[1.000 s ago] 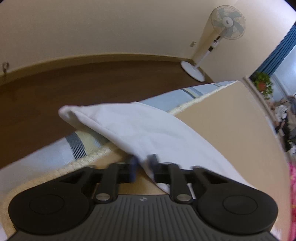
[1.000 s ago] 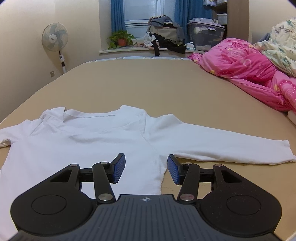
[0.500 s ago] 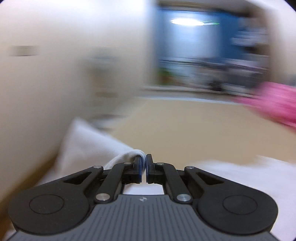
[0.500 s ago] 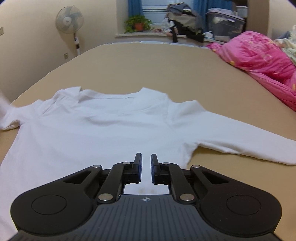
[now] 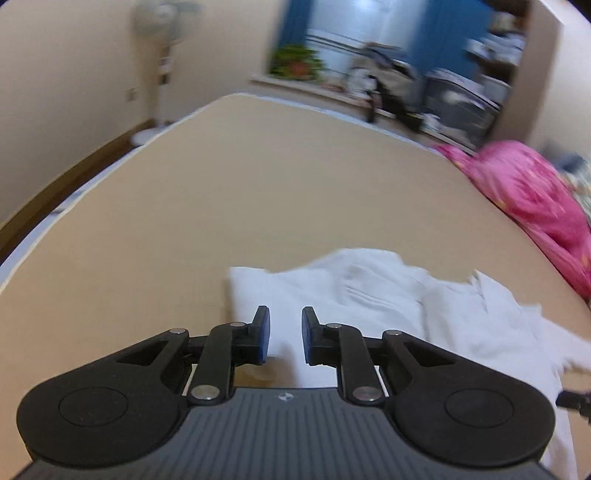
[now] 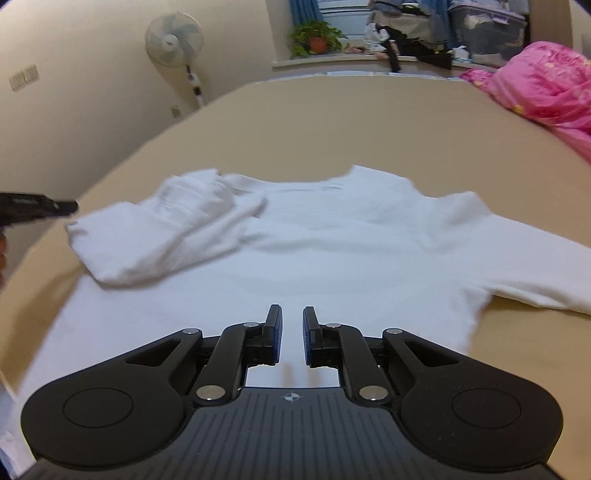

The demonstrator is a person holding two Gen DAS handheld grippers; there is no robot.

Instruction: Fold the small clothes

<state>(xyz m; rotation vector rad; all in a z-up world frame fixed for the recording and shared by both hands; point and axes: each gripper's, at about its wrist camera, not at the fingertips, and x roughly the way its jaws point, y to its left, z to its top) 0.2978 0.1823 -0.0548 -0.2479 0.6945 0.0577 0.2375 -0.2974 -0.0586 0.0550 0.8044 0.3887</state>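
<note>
A white long-sleeved shirt (image 6: 332, 251) lies spread flat on the tan bed (image 6: 332, 122). Its left sleeve (image 6: 166, 236) is folded in over the chest, and the other sleeve (image 6: 535, 280) stretches out to the right. My left gripper (image 5: 284, 321) hovers over the folded sleeve (image 5: 295, 291); its jaws are opening and hold nothing. Its black tip (image 6: 37, 206) shows at the left edge of the right wrist view. My right gripper (image 6: 291, 321) sits low on the shirt's body, jaws closed to a narrow slit with white cloth in it.
A pink quilt (image 6: 546, 85) is heaped along the bed's right side. Beyond the far edge is a window sill with a potted plant (image 6: 317, 37), bags and storage boxes (image 6: 487, 33). A standing fan (image 6: 173, 40) and brown floor (image 5: 74, 173) lie to the left.
My left gripper swung in from the bed's left edge with the sleeve, laid it over the shirt and let it go. The right jaws closed from wide apart and moved nearer the shirt.
</note>
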